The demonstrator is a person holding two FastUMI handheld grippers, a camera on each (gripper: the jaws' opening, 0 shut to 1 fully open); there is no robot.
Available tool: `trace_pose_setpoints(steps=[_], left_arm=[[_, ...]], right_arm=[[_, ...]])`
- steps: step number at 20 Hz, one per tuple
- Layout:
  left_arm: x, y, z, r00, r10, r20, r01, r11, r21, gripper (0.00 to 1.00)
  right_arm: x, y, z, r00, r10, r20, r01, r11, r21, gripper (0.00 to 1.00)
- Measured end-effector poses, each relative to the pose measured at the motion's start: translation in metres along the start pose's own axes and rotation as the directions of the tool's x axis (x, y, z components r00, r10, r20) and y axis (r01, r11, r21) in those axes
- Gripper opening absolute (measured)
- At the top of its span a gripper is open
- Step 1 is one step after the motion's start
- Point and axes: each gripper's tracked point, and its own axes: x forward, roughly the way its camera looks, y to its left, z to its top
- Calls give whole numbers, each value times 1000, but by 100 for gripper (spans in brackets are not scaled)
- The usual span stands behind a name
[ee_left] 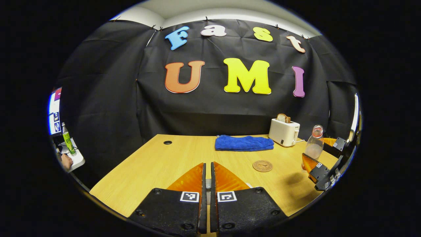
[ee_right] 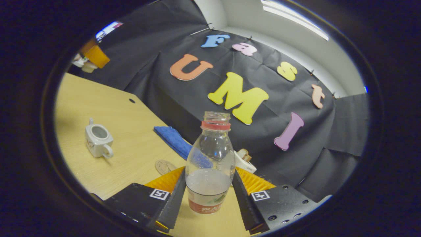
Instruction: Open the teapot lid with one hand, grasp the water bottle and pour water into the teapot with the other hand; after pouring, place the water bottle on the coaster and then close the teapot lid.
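Note:
A clear water bottle [ee_right: 210, 158] with no cap, a red neck ring and some water stands upright between my right gripper's [ee_right: 209, 172] fingers, which press on both its sides. In the left gripper view the same bottle [ee_left: 314, 144] and right gripper [ee_left: 317, 164] sit at the table's right edge, just right of the round brown coaster [ee_left: 262, 166]. The white teapot [ee_right: 98, 138] stands on the table with its top open, far left of the bottle. My left gripper [ee_left: 207, 164] is nearly shut over the table, with a small whitish piece, apparently the teapot lid [ee_left: 207, 188], pinched between its fingers.
A folded blue towel [ee_left: 244, 143] lies at the back of the wooden table [ee_left: 158, 164], with a white toaster [ee_left: 284, 131] holding toast to its right. A cable hole [ee_left: 167, 142] is at the back left. A side desk with a green bottle [ee_left: 68, 140] stands far left.

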Motion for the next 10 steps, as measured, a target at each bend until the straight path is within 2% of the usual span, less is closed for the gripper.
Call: trace_pose_setpoints(steps=[3,6,7,10], left_arm=[[8,-23,3,999,-30,33,31,999,-43,6],[13,-49,0,996,-71,52,74,996,-58,6],[14,-56,-3,996,-75,50,77,996,-36,6],[16,-66,-8,997,-68,46,68,998,12,6]], right_arm=[[-6,-31,0,998,-44,47,39,994,105,77],[-11,-44,4,998,-4,61,-9,975,223,75],[-12,-47,5,998,15,67,-33,961,274,77],[-8,-55,2,995,70,64,-90,912,400,75]])
